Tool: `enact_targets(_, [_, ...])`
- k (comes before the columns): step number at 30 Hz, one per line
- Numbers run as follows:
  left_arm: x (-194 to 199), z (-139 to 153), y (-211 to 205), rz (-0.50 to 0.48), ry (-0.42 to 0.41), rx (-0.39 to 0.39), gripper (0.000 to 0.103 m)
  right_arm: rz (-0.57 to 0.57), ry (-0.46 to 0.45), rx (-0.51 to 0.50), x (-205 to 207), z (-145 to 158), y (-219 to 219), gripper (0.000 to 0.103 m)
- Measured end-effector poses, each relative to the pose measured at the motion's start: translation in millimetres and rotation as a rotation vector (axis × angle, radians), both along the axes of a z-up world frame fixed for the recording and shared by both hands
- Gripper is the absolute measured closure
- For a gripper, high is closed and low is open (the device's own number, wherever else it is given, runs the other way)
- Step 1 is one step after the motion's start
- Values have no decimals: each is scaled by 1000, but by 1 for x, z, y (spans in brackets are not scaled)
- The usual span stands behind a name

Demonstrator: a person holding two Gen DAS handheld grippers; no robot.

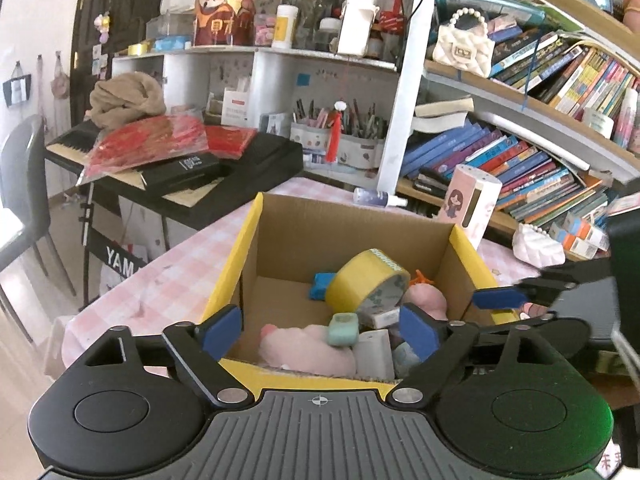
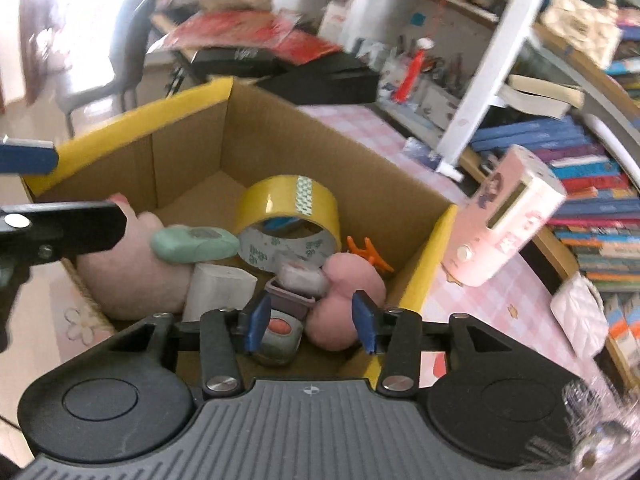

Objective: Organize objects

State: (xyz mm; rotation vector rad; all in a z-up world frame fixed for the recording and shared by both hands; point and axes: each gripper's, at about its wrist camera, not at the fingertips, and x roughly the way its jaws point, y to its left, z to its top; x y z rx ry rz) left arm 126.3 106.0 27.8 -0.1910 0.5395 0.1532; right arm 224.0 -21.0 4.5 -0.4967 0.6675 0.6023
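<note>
The bench, covered with a pink checked cloth, is seen carrying an open cardboard box with yellow outer walls, and behind it shelves crowded with books are shown, with a black keyboard to the left of them. Inside the box a pink plush toy is laid along the near wall, and a second pink plush piece is found towards the right-hand wall. A roll of yellow tape is propped on edge near the middle, leaning over the smaller items. A white rectangular block is lodged beside the plush toy, and a small mint-green case is rested on top of the toy. A small blue item is tucked behind the tape, and an orange clip is seen by the right wall. A grey item with an orange-red centre is seen low in the right wrist view, at the box's near side. Outside the box, a pink canister with a cartoon figure is stood on the bench just beyond the far right corner. The left hand-held gripper is held over the near wall of the box with its jaws spread wide and nothing pressed between them. The right hand-held gripper is held above the contents with its jaws partly apart, and nothing is gripped by them.
</note>
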Motion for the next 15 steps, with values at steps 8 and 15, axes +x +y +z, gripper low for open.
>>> enact_targets(8, [-25, 5, -2, -12, -15, 58, 1, -178, -87, 95, -53, 24, -20, 38])
enact_targets(15, [-53, 1, -10, -60, 14, 69, 0, -418, -90, 188, -100, 24, -40, 13])
